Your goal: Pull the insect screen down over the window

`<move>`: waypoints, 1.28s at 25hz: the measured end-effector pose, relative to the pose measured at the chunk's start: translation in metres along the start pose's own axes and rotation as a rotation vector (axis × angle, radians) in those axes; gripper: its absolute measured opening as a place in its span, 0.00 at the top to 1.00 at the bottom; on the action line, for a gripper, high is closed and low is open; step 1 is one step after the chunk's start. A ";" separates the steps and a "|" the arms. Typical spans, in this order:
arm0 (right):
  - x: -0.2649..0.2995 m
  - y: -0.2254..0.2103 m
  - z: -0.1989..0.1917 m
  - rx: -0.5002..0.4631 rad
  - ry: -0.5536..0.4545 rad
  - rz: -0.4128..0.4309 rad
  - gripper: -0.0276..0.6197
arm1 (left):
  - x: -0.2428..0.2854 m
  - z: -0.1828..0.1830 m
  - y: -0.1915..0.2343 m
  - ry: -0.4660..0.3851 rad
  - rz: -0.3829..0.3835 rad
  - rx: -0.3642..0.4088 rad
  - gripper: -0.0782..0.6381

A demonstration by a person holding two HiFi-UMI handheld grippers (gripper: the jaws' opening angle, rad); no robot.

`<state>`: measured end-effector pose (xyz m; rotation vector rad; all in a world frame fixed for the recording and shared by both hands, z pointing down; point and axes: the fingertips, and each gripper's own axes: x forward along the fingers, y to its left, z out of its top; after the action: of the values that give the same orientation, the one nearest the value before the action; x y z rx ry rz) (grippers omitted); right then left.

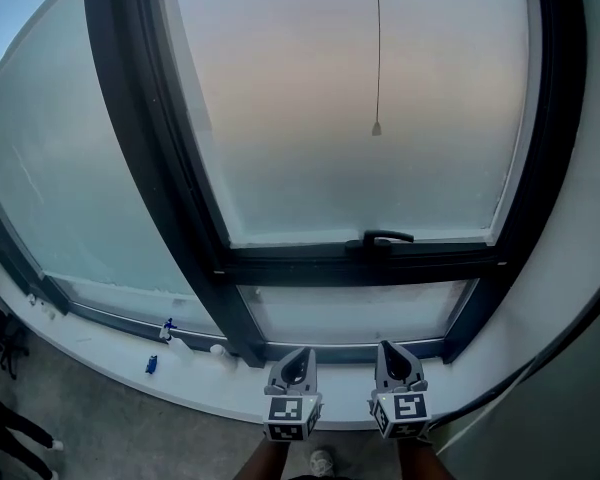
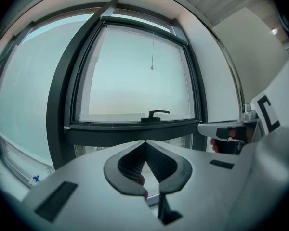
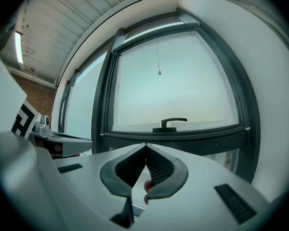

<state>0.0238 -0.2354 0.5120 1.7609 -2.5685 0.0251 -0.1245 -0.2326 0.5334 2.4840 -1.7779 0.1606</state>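
I am holding my left gripper (image 1: 298,356) and right gripper (image 1: 393,350) closed and empty, with the screen's pull cord (image 1: 377,63) hanging vertically, high ahead, nearer the right.

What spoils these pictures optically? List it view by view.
Head view: backlit, the glass glows pale while the window frame goes near black, and its straight bars bow. Left gripper view: fisheye circle with dark corners; the shut left tool looms large at the bottom. Right gripper view: same curvature; a ceiling light glares at upper left.
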 end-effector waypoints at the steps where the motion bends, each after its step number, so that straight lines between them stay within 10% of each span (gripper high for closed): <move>1: 0.007 -0.001 0.002 -0.004 -0.007 -0.005 0.95 | 0.006 0.001 0.004 -0.003 -0.005 0.003 0.89; 32: 0.098 -0.059 0.053 -0.052 -0.111 -0.066 0.95 | 0.127 0.071 0.022 -0.124 -0.053 0.006 0.89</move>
<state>0.0431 -0.3493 0.4623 1.8787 -2.5565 -0.1436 -0.1021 -0.3675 0.4804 2.5951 -1.7562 0.0085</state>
